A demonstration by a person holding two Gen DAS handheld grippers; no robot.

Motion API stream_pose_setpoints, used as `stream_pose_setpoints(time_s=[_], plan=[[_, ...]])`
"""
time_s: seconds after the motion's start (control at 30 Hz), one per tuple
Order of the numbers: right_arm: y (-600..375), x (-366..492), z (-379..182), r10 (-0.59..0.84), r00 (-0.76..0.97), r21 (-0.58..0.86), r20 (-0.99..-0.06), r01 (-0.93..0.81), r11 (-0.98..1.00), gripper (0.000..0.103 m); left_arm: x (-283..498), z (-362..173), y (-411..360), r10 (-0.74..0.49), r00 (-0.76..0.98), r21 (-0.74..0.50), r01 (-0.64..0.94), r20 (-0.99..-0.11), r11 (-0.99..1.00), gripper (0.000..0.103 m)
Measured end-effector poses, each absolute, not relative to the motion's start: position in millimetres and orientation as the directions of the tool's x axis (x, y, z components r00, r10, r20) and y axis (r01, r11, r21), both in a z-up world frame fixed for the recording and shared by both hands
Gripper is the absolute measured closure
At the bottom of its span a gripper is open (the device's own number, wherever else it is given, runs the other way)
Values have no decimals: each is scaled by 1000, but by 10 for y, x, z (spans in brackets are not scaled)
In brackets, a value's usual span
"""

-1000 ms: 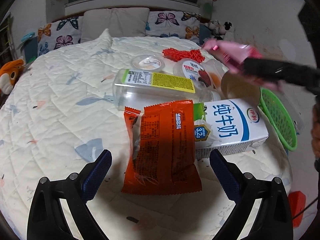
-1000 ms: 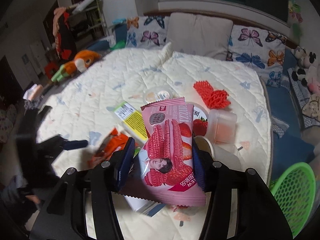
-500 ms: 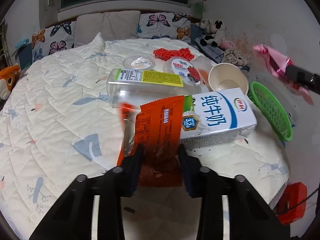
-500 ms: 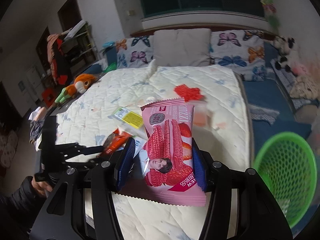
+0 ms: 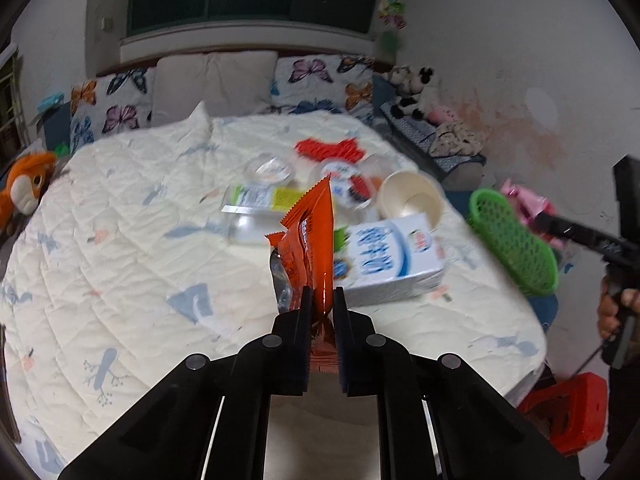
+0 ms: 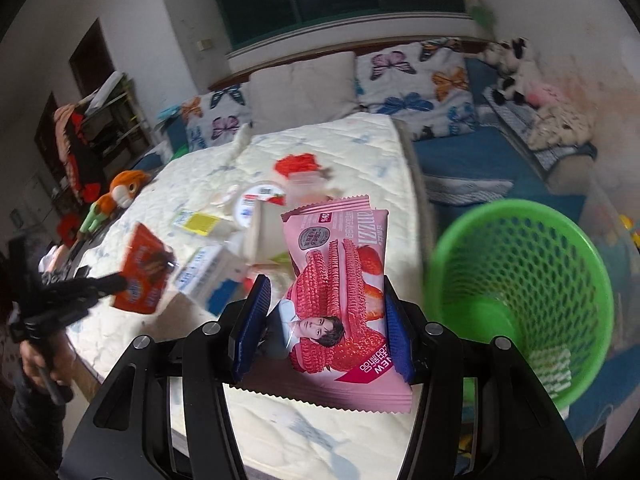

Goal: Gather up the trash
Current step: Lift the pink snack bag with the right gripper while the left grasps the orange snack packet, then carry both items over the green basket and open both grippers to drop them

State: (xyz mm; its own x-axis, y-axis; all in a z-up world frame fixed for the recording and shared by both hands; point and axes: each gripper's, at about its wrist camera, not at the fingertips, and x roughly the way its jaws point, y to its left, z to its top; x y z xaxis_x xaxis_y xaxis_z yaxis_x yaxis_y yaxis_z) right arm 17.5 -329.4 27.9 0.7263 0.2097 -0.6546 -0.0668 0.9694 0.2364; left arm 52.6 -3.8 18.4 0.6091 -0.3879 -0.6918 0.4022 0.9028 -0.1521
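Pinching an orange snack wrapper edge-on at frame center, left gripper with both fingers pressed nearly together on the wrapper's lower end, wrapper raised clear of the white quilted bed. Lying on the bed behind it, toward center right: a white and blue milk carton on its side, a paper cup tipped with its mouth toward the camera, a clear plastic bottle with a yellow-green label, a round plastic lid, a strawberry-printed cup and a red foam net farther back, all blurred. Sitting off the bed's right edge, a green mesh basket, with the other tool and a pink packet just beyond it at the right of the frame. Clamping a pink strawberry snack packet across its width at lower center of the right wrist view, right gripper partly spread, 2 blue pads touching the packet's sides, packet upright and facing the camera. Standing just to the right of that packet, lower right of the frame, the same green basket, some pale paper at its bottom. Showing at far left of this view, the orange wrapper gripped in the left tool above the bed edge. Resting at the upper left edge of the bed, an orange plush toy; lined along the headboard, butterfly-print pillows.
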Motion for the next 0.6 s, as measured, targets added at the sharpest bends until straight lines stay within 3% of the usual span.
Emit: stream_pose_setpoints(time_s=[0.27,0.6], plan=[[-3832,65,56,102,721,209,-685,61,976,49,553,523,-652,-509,565,-181,536,-650,825,93],[-4389,-35,-238,42,694,206,-719,155,966,49,681,543,-1860,-571,470,-147,672,-673,726,94]])
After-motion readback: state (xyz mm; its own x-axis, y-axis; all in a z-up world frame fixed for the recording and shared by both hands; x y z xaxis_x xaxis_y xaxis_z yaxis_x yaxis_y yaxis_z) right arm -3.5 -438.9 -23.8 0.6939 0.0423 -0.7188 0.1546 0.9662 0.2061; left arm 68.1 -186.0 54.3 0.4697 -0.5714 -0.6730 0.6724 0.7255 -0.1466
